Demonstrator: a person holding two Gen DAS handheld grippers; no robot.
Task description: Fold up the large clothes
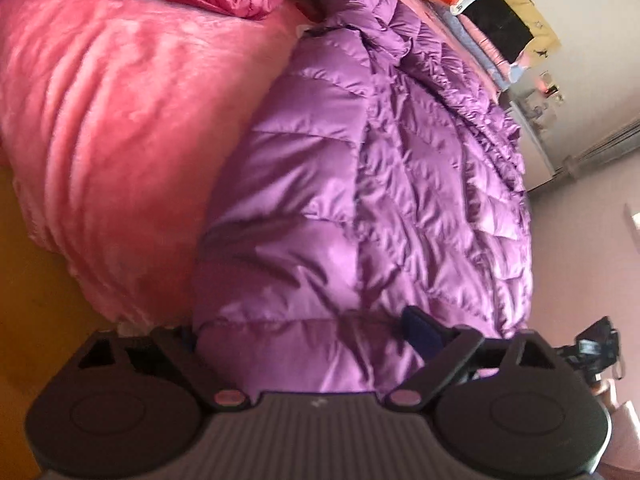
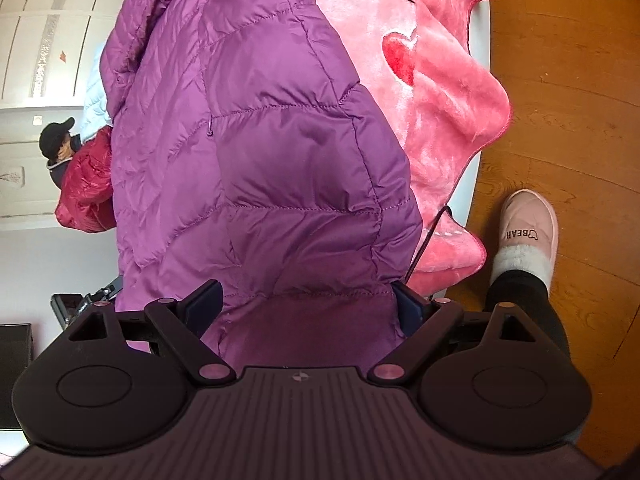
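Purple quilted puffer jacket point(image 2: 260, 168), plush pink blanket point(image 1: 100, 120)

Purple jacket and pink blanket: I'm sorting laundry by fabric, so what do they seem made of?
The purple jacket looks like smooth, slightly glossy synthetic shell over padding: stitched quilt lines, puffy panels, sheen. The pink blanket looks like plush fleece: fuzzy, soft nap. The exact fibres can't be told.

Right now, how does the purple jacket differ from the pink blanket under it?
The purple jacket is shiny, quilted and stitched into panels; the pink blanket is plush and fuzzy, with a red heart on it. The jacket lies on top, bunched; the blanket is spread beneath and hangs over the edge in folds. Both are soft, large textiles.
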